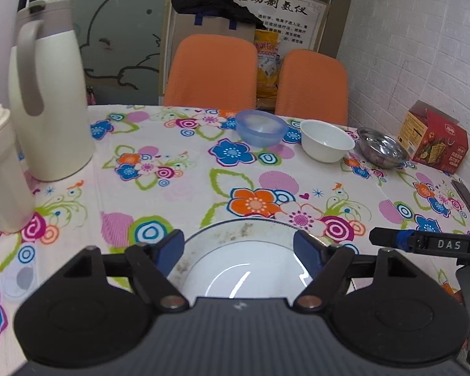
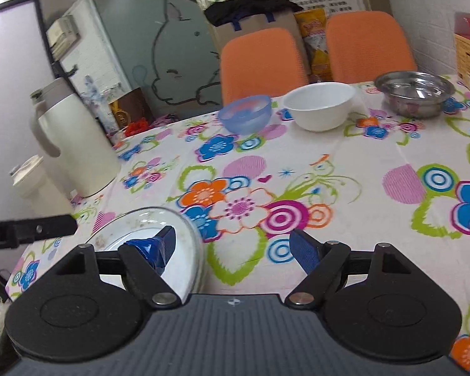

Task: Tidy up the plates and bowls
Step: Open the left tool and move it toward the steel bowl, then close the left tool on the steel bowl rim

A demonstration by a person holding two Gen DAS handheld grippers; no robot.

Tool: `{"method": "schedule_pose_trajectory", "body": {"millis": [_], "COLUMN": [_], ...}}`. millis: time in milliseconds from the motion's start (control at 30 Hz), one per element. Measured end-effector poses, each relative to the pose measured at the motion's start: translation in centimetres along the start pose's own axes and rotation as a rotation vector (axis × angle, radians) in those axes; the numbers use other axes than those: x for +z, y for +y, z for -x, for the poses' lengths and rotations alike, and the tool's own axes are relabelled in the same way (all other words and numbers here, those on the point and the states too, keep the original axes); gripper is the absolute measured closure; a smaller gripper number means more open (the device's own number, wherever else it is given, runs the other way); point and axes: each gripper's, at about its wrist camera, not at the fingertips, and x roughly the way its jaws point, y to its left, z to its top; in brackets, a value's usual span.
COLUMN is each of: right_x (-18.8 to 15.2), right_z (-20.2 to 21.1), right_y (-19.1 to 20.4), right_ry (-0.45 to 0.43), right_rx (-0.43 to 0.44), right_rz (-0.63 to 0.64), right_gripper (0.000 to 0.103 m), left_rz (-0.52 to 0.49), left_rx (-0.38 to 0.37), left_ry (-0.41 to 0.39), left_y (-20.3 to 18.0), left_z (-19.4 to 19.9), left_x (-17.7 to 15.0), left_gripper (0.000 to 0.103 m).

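On the floral cloth, the soiled white plate [image 1: 235,263] lies flat directly below the left gripper [image 1: 239,250], whose spread fingers grip nothing, while the right gripper [image 2: 232,252], likewise spread and empty, sits just right of it, with open cloth running to the far bowls [image 1: 326,139].

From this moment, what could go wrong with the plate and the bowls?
1. The left tool stands open around the white plate; closing off-centre may tip it.
2. The right tool hovers beside the plate and may knock it.
3. The blue bowl, white bowl and steel bowl sit close together.
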Motion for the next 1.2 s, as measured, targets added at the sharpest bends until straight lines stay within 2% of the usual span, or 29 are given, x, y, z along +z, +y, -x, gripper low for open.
{"method": "schedule_pose_trajectory", "body": {"millis": [67,133,200,267,367,667,733,800,1000,1100,1200], "right_x": [0.7,0.6,0.6,1.3,2.6,6.3,6.5,6.6,7.3,8.8,11.1], "right_z": [0.2,0.9,1.1,0.6,0.1,-2.2,-2.8,-3.3,-2.6,-1.4,-0.5], "right_y": [-1.8,-3.8,-4.8,-5.7,-6.8,-6.8,-6.8,-7.3,-11.1,-13.7,-16.5], "right_ry": [0.035,0.004,0.001,0.034,0.043,0.010,0.014,0.019,-0.008,-0.040,-0.103], "right_rx": [-0.008,0.037,-0.007,-0.051,-0.022,0.019,0.023,0.012,-0.064,-0.123,-0.195], "right_rz": [-0.038,-0.031,0.012,0.050,0.060,0.154,0.167,0.178,0.138,0.118,0.085], "right_gripper": [0.037,0.037,0.037,0.037,0.037,0.037,0.037,0.037,0.037,0.037,0.037], "left_rz": [-0.022,-0.039,-0.047,-0.053,-0.057,-0.054,-0.062,-0.071,-0.150,-0.198,-0.276], "left_rx": [-0.005,-0.016,-0.023,-0.025,-0.008,0.030,0.029,0.020,-0.085,-0.155,-0.177], "left_ry": [0.016,0.037,0.055,0.072,0.091,0.107,0.108,0.106,0.101,0.082,0.087], "left_y": [-1.1,-2.2,-3.0,-3.7,-4.2,-4.2,-4.4,-5.0,-9.8,-13.9,-18.9], "left_z": [-1.1,-2.4,-3.6,-5.0,-7.1,-11.7,-12.2,-12.5,-13.4,-14.8,-18.0], "left_x": [0.3,0.8,1.4,2.3,3.7,8.1,8.5,8.7,10.7,13.3,16.0], "left_gripper": [0.024,0.024,0.023,0.023,0.022,0.019,0.017,0.009,0.009,0.009,0.008]}}
